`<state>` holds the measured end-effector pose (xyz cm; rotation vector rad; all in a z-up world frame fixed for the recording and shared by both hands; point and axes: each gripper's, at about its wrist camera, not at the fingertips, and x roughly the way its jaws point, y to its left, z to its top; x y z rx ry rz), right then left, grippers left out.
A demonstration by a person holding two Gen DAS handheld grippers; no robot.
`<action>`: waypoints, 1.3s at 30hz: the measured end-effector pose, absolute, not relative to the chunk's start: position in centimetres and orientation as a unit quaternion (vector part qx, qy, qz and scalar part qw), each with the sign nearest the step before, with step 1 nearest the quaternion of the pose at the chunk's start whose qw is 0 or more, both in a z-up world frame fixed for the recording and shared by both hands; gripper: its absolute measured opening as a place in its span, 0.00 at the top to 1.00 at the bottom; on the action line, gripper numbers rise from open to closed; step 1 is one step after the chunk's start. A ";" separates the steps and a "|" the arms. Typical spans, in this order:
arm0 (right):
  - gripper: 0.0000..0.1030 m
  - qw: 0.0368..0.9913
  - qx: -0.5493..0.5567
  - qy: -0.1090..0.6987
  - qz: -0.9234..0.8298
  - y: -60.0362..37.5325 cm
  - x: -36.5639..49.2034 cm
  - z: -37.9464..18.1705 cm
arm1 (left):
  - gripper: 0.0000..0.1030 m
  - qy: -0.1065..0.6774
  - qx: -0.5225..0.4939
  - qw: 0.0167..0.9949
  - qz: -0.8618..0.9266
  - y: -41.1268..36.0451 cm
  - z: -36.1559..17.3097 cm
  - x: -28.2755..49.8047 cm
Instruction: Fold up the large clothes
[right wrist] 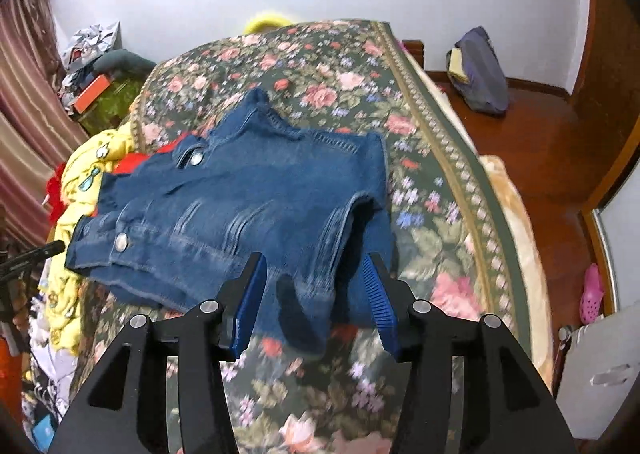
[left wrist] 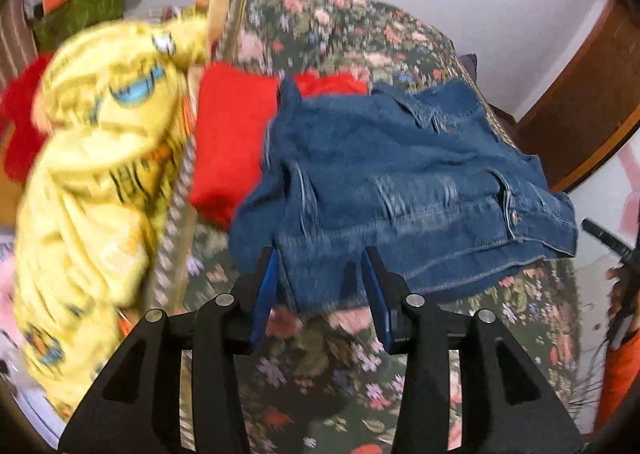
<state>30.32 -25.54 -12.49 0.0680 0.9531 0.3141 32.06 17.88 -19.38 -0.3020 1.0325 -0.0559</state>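
A blue denim jacket point(left wrist: 400, 182) lies partly folded on a floral bedspread point(left wrist: 320, 366); it also shows in the right wrist view point(right wrist: 248, 194). My left gripper point(left wrist: 320, 266) is open, its blue-padded fingers at the jacket's near hem, holding nothing. My right gripper point(right wrist: 314, 270) is open at the jacket's near right corner, where a sleeve hangs toward me. The other gripper's tip shows at the right edge of the left wrist view point(left wrist: 608, 238) and at the left edge of the right wrist view point(right wrist: 32, 254).
A folded red garment point(left wrist: 232, 142) and a heap of yellow printed cloth point(left wrist: 100, 174) lie left of the jacket. The floral bedspread point(right wrist: 328, 86) extends beyond it. Wooden floor with a dark bag point(right wrist: 480, 70) and a pink shoe point(right wrist: 592, 294) lies right of the bed.
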 end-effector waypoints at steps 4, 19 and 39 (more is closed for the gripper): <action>0.55 0.862 0.023 0.484 0.149 -24.4 30.3 -15.0 | 0.59 0.503 -0.159 0.849 -0.015 17.7 -21.1 32.2; 0.77 0.871 0.038 0.458 0.173 -24.0 30.8 -14.2 | 0.80 0.527 -0.190 0.828 -0.009 17.4 -23.7 32.5; 0.90 0.911 -0.011 0.386 0.143 -21.5 41.0 -6.1 | 0.96 0.356 -0.080 0.930 0.048 15.3 -9.4 42.4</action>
